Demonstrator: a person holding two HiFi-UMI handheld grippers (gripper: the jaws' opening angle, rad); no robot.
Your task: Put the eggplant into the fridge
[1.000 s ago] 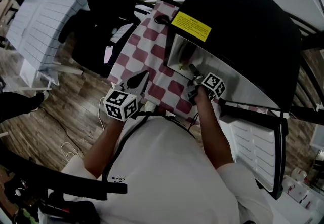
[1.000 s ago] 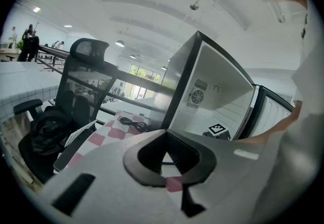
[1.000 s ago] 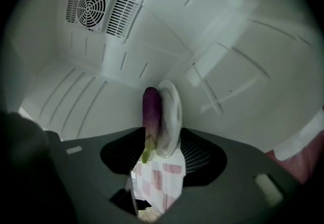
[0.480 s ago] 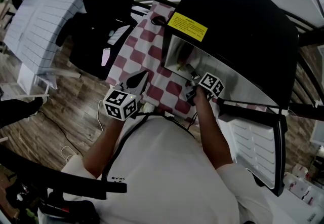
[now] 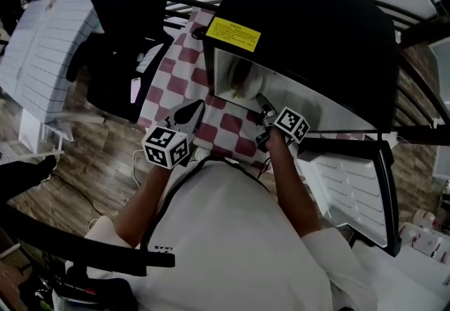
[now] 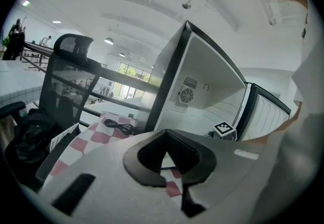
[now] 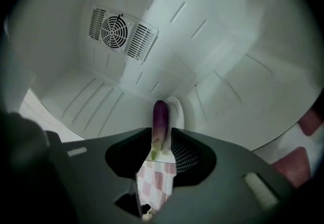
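Two tools: left tool (image 6: 165, 152) jaws together, nothing held; right tool (image 7: 161, 157) jaws partly apart, just narrowed, eggplant (image 7: 160, 116) laid unclamped just ahead, inside fridge (image 7: 212, 40).

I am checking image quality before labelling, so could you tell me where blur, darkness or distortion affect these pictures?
Head view: evenly lit and fairly sharp, though the fridge bows from the wide lens. Left gripper view: bright, curved, blurred foreground. Right gripper view: dim with dark corners, yet the eggplant is sharp.
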